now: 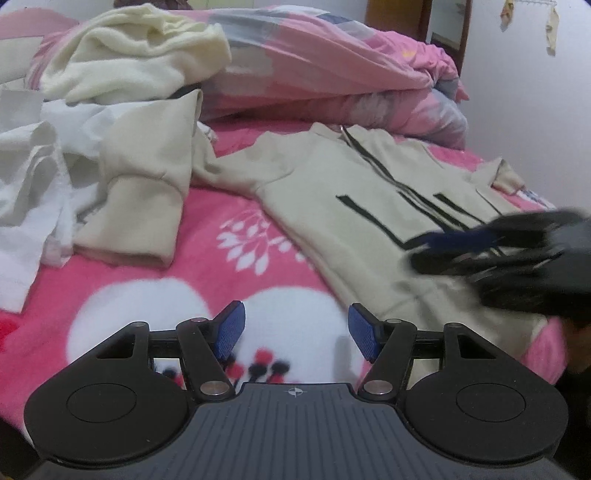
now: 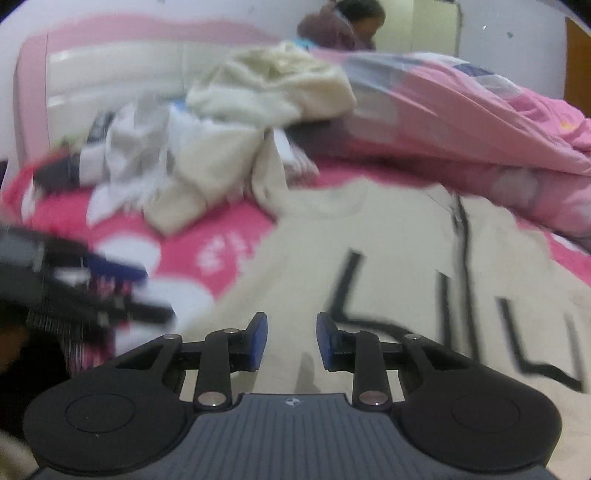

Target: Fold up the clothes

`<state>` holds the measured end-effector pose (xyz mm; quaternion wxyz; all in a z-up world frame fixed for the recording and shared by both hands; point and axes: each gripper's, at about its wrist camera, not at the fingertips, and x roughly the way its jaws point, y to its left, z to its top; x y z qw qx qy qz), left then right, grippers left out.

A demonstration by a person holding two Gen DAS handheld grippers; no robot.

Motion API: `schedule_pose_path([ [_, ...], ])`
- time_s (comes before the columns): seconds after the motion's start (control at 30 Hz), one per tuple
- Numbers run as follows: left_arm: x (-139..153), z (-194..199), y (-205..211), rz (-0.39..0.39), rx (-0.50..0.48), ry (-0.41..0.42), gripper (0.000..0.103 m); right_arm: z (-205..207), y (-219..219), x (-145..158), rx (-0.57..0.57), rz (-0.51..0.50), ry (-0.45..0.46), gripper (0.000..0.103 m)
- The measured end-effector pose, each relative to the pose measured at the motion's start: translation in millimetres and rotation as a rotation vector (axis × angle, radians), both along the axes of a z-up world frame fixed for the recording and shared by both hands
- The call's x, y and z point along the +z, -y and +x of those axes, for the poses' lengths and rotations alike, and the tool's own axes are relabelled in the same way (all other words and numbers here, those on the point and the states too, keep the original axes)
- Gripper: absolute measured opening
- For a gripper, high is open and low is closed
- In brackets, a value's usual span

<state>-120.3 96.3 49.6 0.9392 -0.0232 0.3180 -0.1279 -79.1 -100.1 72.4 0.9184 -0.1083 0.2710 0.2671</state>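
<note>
Soft even indoor light, faint shadows; fisheye bend at edges; right wrist view motion-blurred, left mostly sharp.

Counts only, bed scene, right view blurred.

Tongs: two. Left tongs [image 1: 295,328], jaws apart, nothing between; right tongs [image 2: 291,339], jaws apart, nothing between. Blue pads: two per tongs, four total.

Beige zip jackets laid flat: one [image 1: 354,206], at 1 o'clock in the left view.

Loose garments in the pile at 10–11 o'clock: at least three, being one cream fleece [image 1: 125,55], one white garment [image 1: 33,173], one beige piece [image 1: 147,177]. Exact count unclear, they overlap.

Pink quilts bunched at 12–2 o'clock: one [image 1: 332,62].

Pink blankets under everything: one [image 1: 155,295].

Persons at 12 o'clock, right view: one [image 2: 340,26].
</note>
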Motion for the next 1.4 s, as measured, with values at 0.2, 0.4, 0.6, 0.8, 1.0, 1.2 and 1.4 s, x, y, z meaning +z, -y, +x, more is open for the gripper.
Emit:
schedule_pose_path([
  [0.2,-10,11,5,0.077,0.011,0.018,0.062,-9,21,-37,-0.057,0.098,-0.022,0.032],
  [0.4,-11,21,4,0.072,0.022,0.003,0.063,-51,102,-5,-0.159,0.228,-0.014,0.032],
  [0.6,-4,29,16,0.051,0.013,0.026,0.063,-21,198,-4,-0.541,0.215,-0.008,0.032],
  [0.8,-11,30,18,0.045,0.005,0.010,0.063,-26,228,-9,-0.633,0.185,-0.075,0.029],
  [1.0,-11,31,12,0.009,0.017,-0.003,0.063,-35,240,14,-0.682,0.185,-0.059,0.031],
  [1.2,-10,24,-1,0.016,0.050,-0.006,0.063,-15,282,-23,-0.903,0.315,-0.096,0.031],
  [1.4,-6,16,-22,0.046,0.110,-0.003,0.063,-58,237,-15,-0.879,0.218,0.003,0.036],
])
